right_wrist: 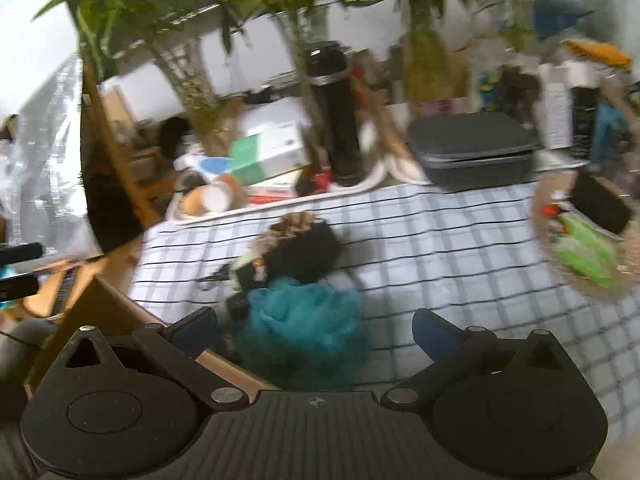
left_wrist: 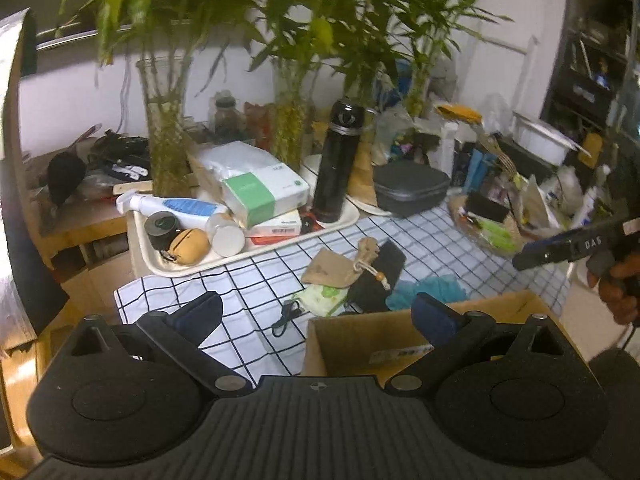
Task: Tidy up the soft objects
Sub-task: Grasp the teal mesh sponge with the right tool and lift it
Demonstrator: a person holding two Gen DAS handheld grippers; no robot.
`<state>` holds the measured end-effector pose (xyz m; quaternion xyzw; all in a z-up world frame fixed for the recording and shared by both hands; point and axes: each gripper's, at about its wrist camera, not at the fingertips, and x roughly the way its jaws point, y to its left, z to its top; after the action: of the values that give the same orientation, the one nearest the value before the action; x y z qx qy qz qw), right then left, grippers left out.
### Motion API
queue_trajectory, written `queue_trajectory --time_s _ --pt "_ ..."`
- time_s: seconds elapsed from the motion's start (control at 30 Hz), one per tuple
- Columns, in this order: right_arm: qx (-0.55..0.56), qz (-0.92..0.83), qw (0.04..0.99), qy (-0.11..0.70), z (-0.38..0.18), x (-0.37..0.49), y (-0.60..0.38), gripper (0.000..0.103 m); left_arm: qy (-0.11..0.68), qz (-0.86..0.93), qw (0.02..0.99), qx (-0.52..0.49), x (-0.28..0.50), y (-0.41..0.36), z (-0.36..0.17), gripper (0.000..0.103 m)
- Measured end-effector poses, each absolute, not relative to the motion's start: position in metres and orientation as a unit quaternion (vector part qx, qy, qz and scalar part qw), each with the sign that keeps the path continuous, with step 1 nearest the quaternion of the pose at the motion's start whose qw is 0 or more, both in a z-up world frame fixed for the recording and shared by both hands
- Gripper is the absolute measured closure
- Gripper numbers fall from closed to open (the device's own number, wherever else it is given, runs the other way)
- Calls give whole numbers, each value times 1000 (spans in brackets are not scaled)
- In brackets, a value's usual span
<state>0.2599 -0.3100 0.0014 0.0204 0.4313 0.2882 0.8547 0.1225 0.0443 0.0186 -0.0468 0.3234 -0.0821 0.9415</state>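
Note:
A pile of soft things lies on the checked tablecloth [left_wrist: 256, 280]: a tan drawstring pouch [left_wrist: 342, 266], a black cloth [left_wrist: 378, 280], a green-and-white packet [left_wrist: 322, 298] and a teal mesh puff [left_wrist: 430, 290]. A cardboard box [left_wrist: 360, 344] stands open in front of them. My left gripper [left_wrist: 318, 314] is open and empty, over the box's near left corner. My right gripper [right_wrist: 314, 330] is open and empty, just above the teal puff [right_wrist: 304, 332], with the black cloth [right_wrist: 298, 254] and the pouch [right_wrist: 290, 226] beyond. It also shows in the left wrist view [left_wrist: 560, 246].
A cream tray [left_wrist: 256, 250] holds boxes, a spray bottle and a black flask [left_wrist: 336, 160]. Glass vases of bamboo [left_wrist: 166, 132] stand behind. A dark zip case [left_wrist: 410, 186] and a woven basket of clutter [left_wrist: 494, 224] sit at the back right. A small black cable [left_wrist: 286, 316] lies on the cloth.

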Motion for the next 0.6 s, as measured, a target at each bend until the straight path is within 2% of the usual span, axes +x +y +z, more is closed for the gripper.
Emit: queue_trajectory --time_s 0.6 --pt "71 394 746 533 -104 340 -279 0 320 -107 940 -56 132 51 3 0"
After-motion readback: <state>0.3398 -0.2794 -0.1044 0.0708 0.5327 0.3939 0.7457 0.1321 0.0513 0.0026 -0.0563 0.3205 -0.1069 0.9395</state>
